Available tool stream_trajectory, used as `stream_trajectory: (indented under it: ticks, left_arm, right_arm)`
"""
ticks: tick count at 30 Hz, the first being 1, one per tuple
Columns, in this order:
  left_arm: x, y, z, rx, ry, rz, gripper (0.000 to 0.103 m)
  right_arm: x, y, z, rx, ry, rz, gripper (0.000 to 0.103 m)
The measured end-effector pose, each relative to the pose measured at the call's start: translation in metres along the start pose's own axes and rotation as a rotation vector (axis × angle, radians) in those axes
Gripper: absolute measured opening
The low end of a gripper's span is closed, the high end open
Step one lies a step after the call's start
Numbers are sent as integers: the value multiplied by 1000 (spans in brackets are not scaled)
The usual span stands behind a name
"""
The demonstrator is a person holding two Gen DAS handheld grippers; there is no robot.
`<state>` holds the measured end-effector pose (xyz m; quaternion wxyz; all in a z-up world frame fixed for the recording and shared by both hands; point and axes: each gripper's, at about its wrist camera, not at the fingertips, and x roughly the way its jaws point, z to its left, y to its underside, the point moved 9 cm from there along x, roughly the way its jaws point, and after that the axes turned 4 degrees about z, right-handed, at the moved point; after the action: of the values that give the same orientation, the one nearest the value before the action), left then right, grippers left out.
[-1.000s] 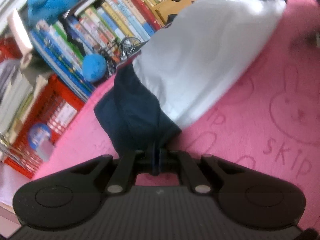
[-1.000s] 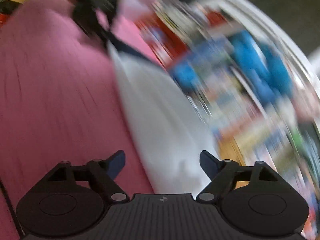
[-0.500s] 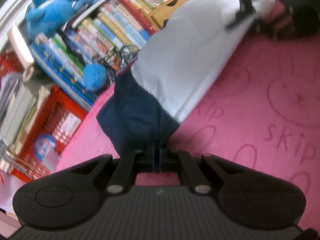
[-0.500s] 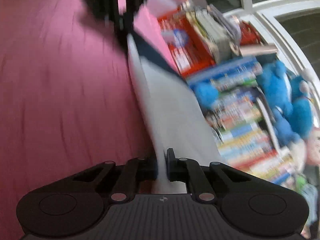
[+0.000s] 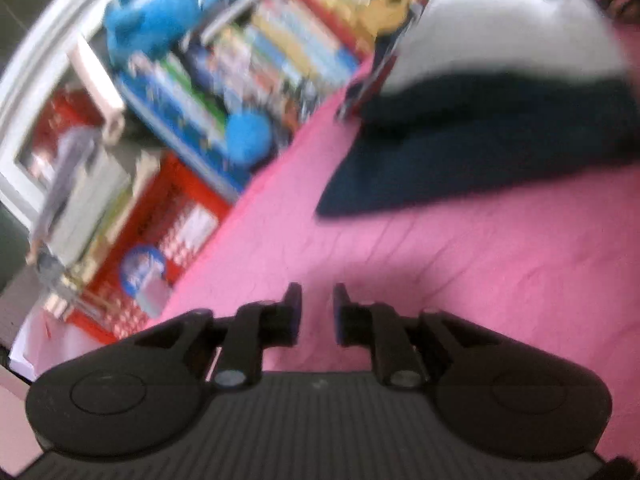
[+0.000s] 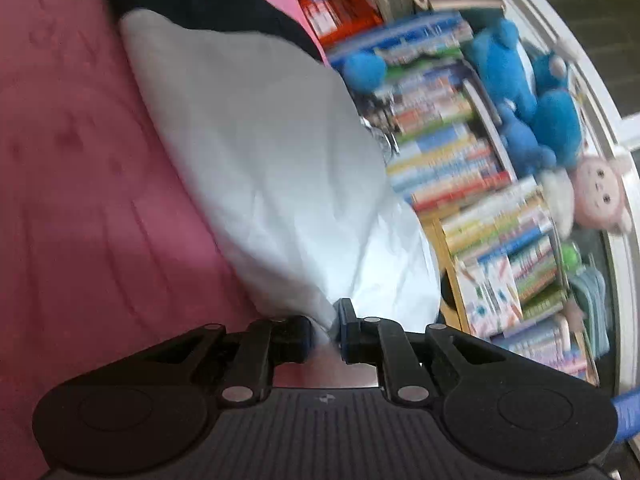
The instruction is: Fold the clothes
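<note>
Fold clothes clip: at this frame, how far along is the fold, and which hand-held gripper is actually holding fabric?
Early to midway. Done: the white and navy garment lies on the pink bunny-print mat, its navy end released. In hand: the right hand-held gripper pinches the white fabric's edge; the left hand-held gripper is open and holds nothing. Left: no neat folded stack shows, so the fold seems unfinished.

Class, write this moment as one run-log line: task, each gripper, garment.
task: fold clothes | left gripper: open, empty, over mat | right gripper: shut on garment white edge | garment: on mat, navy end free
</note>
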<state>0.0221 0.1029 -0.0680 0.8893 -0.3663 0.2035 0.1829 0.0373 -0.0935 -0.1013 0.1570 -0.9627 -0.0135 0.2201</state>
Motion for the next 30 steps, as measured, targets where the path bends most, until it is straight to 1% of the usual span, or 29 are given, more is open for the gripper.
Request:
stream_trajectory:
  ticks: [2,4,5,8,9,12,14,16,18,20,22,24,25,26,28,29,30]
  left_arm:
    - [-28,-18,-15,2,48,-68,34]
    - [-52,-37,-35,-12,136,-133,41]
    - [-56,-44,-48,-1,169,-152,43]
    - [-64,-66,-86,47,252,-196,46]
    - [-61,-72,-96,66,263,-205,46]
    - [-48,-90,-122,120,271,-220,48]
    - [-36,-99,-134,154,254,-218,51]
    - [-28,-107,-147,195,232,-219,50]
    - [-22,-115,-152,226,216,-217,50]
    - [-17,-120,-155,237,206,-205,51]
    - [-12,-122,-158,269,166,-206,51]
    - [-8,-122,-161,301,135,-197,47]
    - [-6,-120,-162,317,129,-184,32]
    - [-4,-116,-160,328,130,-168,21]
    - [0,-104,-155,358,122,-144,15]
    - [1,-97,-151,382,109,-137,15]
    - [2,-91,-146,395,98,-124,15]
  right_arm:
    - [1,-8,1,17,-18,-17,14]
    - [0,-12,0,15,-22,-27,14]
    - [-2,-11,0,19,-22,-29,14]
    - [-6,-9,0,33,-16,-33,15]
    - [-6,-9,-1,35,-13,-33,16]
    - [-7,-10,-2,56,-16,-34,16]
    - [-8,-10,-3,97,-30,-32,16]
    - [-8,-12,-6,144,-47,-30,16]
    - [-10,-12,-10,177,-64,-42,16]
    - [-13,-13,-14,209,-82,-56,17]
    - [-16,-13,-18,241,-100,-69,17]
    - [-19,-13,-23,273,-117,-83,17]
    - [-20,-14,-25,289,-126,-90,17]
    - [-21,-14,-27,305,-135,-96,17]
    - [-24,-14,-31,337,-153,-110,27]
    - [-26,-3,-30,304,-140,-98,40]
    - [-27,9,-28,265,-125,-83,48]
